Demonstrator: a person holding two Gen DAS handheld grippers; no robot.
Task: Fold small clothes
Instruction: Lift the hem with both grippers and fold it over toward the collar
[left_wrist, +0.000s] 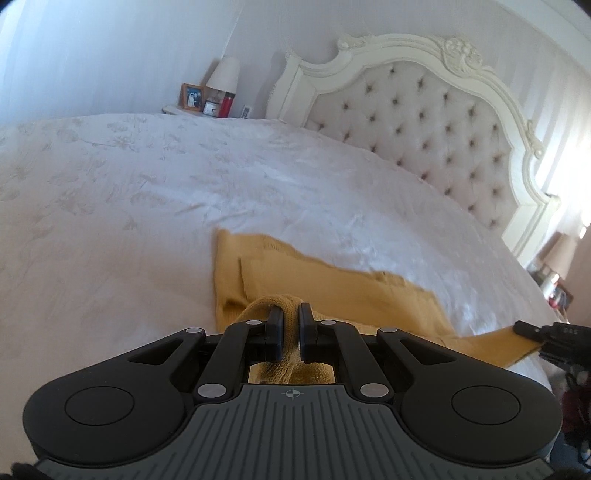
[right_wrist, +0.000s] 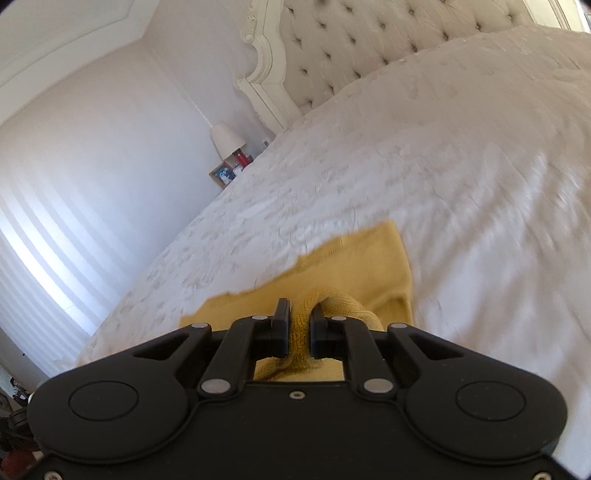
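Note:
A mustard-yellow knitted garment (left_wrist: 332, 284) lies spread on the white bedspread (left_wrist: 147, 192). My left gripper (left_wrist: 290, 309) is shut on a bunched fold of its near edge, which bulges up between the black fingers. In the right wrist view the same yellow garment (right_wrist: 369, 258) shows, and my right gripper (right_wrist: 300, 308) is shut on another fold of it. At the right edge of the left wrist view the right gripper's black tip (left_wrist: 532, 328) pinches a stretched corner of the cloth. The part of the garment under both grippers is hidden.
A tufted headboard (left_wrist: 424, 122) in a carved cream frame stands at the head of the bed. A nightstand beyond the far side carries a lamp (left_wrist: 223, 74), a red bottle (left_wrist: 226, 104) and a photo frame (left_wrist: 192, 96). White bedspread (right_wrist: 443, 166) stretches beyond the garment.

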